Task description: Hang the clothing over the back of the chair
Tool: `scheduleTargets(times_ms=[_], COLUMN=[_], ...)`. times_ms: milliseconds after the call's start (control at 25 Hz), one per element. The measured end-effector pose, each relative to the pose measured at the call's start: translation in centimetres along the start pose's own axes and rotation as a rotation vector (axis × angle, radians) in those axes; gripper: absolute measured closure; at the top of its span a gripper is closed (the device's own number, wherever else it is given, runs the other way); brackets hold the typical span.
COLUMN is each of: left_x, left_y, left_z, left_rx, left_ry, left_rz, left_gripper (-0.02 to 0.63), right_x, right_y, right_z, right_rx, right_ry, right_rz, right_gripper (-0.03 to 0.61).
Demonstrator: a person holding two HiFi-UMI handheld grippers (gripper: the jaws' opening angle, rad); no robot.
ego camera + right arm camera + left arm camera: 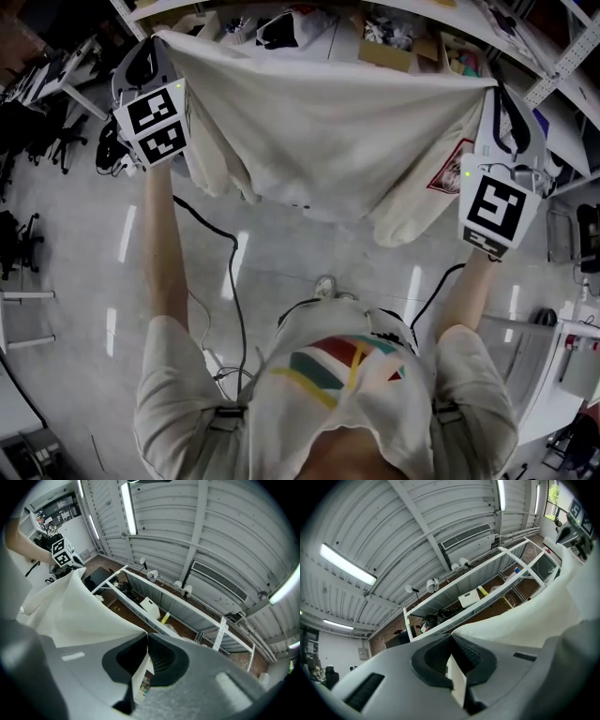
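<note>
In the head view the clothing (328, 131) hung stretched crosswise, high over the floor, between the left gripper (157, 47) and right gripper (494, 98); the left gripper view showed jaws clamped on a fold, cloth trailing rightward, and the right gripper view jaws likewise clamped, cloth trailing leftward.

Cluttered shelving (479, 610) stands beyond the glossy floor (75, 281).

1 cream garment (328, 131), 2 grippers – L gripper (157, 37), R gripper (493, 89) – 2 marker cubes (155, 122), 1 shelf rack (459, 614)
</note>
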State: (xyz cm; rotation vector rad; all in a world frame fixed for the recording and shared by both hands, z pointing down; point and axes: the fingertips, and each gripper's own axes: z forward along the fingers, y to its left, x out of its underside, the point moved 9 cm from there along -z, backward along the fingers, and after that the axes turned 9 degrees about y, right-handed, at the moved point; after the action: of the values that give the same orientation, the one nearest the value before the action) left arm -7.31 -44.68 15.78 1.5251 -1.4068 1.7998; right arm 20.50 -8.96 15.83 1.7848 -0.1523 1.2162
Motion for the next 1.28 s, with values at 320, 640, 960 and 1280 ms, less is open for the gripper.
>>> scheduleTargets(times_ms=[320, 640, 960, 1280], left_x=[4.4, 9.5, 15.0, 20.6], left_y=[-1.0, -2.6, -4.5, -7.3], left_z=[0.3, 0.2, 0.8, 1.7], left_rx=[0.044, 0.098, 0.159, 0.232], left_ry=[0.127, 0.242, 0.354, 0.46], left_rz=[0.061, 0.122, 0.123, 0.123], left_gripper=[0.6, 0.6, 0.6, 0.6], right_x=[3.2, 6.3, 9.4, 13.7], right_y=[3.6, 7.2, 10.4, 13.6], right_z=[1.5, 2.5, 3.5, 4.3], right_rx=[-0.112, -0.199, -0.268, -0.34], right_ry=[0.128, 0.231, 0.337, 0.458], right_rz=[-0.031, -0.065, -0.085, -0.108], right_gripper=[0.566, 0.566, 0.566, 0.566])
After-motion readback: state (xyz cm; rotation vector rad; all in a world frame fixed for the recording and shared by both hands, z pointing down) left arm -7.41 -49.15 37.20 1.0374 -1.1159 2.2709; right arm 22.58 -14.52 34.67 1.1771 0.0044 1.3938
